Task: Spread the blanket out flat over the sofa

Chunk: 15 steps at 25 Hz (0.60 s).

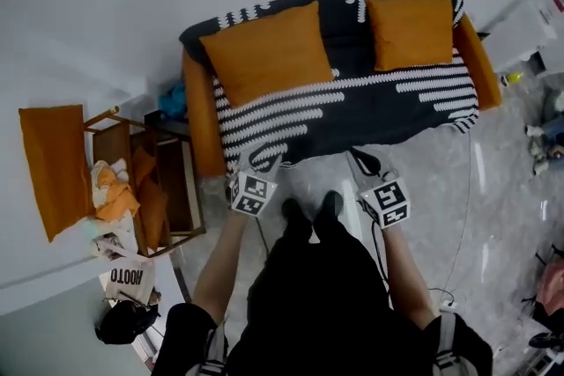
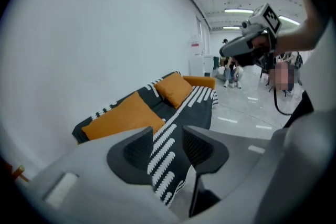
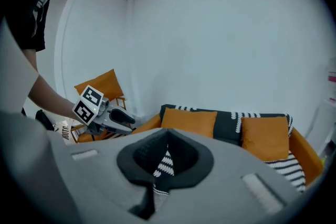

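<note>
An orange sofa (image 1: 199, 119) stands against the white wall. A black blanket with white stripes (image 1: 388, 101) covers its seat and back. Two orange cushions (image 1: 269, 53) (image 1: 411, 31) lean on the blanket. My left gripper (image 1: 267, 156) is at the blanket's front edge on the left, shut on a fold of the striped cloth (image 2: 165, 149), which hangs below the jaws. At the same edge further right, my right gripper (image 1: 359, 158) is shut on another striped fold (image 3: 165, 164). Each gripper shows in the other's view: the left gripper (image 3: 128, 119) and the right gripper (image 2: 236, 50).
A wooden chair (image 1: 176, 189) with orange cushions and clothes stands left of the sofa. A printed bag (image 1: 128, 277) and a black bag (image 1: 123, 321) lie near it. A cable (image 1: 467, 216) runs over the glossy floor. People (image 2: 231, 71) stand far down the hall.
</note>
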Available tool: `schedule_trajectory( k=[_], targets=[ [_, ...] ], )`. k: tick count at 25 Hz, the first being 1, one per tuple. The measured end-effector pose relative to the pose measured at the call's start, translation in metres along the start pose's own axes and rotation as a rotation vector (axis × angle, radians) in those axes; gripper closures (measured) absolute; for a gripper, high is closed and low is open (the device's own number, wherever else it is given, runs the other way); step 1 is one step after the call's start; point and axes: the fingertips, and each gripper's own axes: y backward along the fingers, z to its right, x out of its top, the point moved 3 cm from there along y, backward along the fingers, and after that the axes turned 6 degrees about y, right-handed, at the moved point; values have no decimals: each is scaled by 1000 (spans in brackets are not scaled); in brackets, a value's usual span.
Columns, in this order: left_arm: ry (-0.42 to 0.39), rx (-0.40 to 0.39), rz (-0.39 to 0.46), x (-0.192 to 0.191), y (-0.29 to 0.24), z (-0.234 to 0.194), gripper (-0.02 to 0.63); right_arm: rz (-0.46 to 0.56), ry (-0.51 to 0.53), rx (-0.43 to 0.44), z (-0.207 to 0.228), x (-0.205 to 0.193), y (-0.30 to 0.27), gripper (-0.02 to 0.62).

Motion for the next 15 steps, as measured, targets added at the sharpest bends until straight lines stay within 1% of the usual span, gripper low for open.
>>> schedule_trajectory(
  k=[3, 6, 8, 11, 13, 15],
  targets=[
    [39, -6, 94, 47, 8, 5, 449, 43, -20, -10, 11, 16, 11, 592],
    [51, -6, 175, 91, 16, 14, 473, 86, -33, -21, 22, 31, 23, 592],
    [62, -1, 219, 118, 22, 17, 488, 133, -50, -26, 30, 43, 28, 592],
    [86, -1, 282, 147, 34, 28, 513, 189, -81, -12, 36, 58, 39, 592],
    [104, -3, 319, 164, 42, 36, 545, 214, -89, -3, 42, 66, 46, 592],
    [120, -2, 342, 179, 50, 44, 551, 240, -111, 12, 45, 73, 53, 592]
  ],
)
